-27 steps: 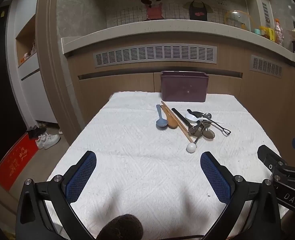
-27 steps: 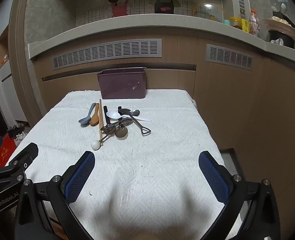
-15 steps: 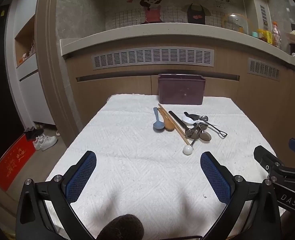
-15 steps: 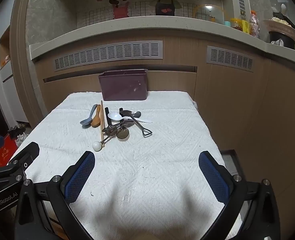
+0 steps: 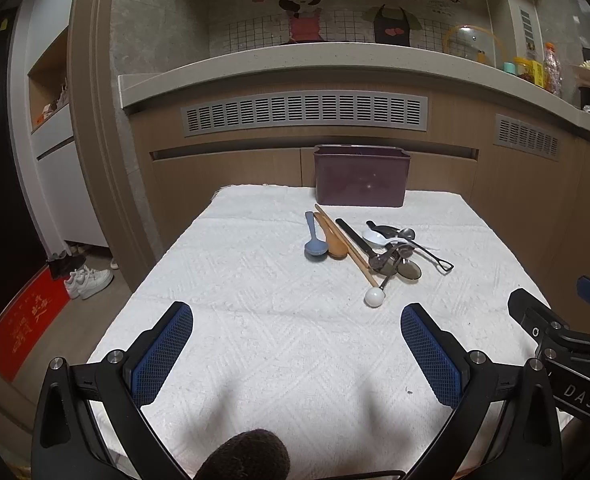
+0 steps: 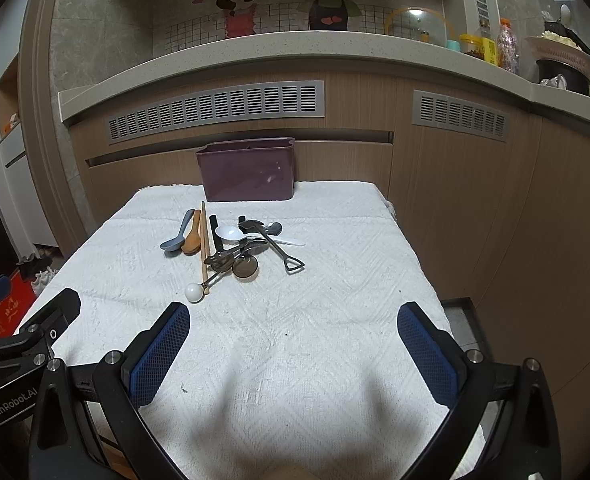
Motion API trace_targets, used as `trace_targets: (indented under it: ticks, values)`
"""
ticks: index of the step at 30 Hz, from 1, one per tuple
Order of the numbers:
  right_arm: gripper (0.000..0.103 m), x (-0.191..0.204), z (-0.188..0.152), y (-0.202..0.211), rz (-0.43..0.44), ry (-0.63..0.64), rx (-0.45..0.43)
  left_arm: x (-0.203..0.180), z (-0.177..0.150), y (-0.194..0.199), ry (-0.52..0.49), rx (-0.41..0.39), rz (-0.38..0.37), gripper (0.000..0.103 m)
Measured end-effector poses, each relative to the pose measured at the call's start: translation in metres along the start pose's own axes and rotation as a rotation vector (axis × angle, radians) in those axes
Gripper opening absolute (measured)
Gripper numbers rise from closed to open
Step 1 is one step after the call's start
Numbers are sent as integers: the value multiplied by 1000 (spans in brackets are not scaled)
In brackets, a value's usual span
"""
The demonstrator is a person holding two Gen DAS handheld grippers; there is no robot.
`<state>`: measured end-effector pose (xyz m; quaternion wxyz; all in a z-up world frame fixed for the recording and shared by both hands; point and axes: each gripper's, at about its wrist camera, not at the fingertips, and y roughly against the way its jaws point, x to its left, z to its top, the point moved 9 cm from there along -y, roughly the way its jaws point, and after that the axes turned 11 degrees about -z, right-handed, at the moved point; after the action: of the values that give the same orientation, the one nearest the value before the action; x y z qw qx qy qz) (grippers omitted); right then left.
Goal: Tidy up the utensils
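Utensils (image 5: 359, 244) lie heaped on a white cloth (image 5: 255, 320), just before a dark purple bin (image 5: 361, 176) at the table's far edge. Left gripper (image 5: 295, 320) and right gripper (image 6: 293, 320) hover near, both with jaws wide and empty.

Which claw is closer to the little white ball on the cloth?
The left claw, only slightly. The white ball lies just ahead of its right finger. From the right claw, the ball sits ahead of its left finger, about as far. Both claws are open.
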<state>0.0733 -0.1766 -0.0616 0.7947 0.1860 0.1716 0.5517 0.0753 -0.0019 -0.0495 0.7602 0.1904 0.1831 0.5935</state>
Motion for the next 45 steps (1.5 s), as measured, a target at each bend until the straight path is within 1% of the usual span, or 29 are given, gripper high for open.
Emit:
trace_targets:
  ticks: [18, 45]
  values:
    - [103, -2, 1, -1, 5, -5, 4, -4, -3, -2, 2, 7, -3, 103]
    - [103, -2, 1, 0, 9, -7, 7, 1, -2, -2, 15, 15, -8, 103]
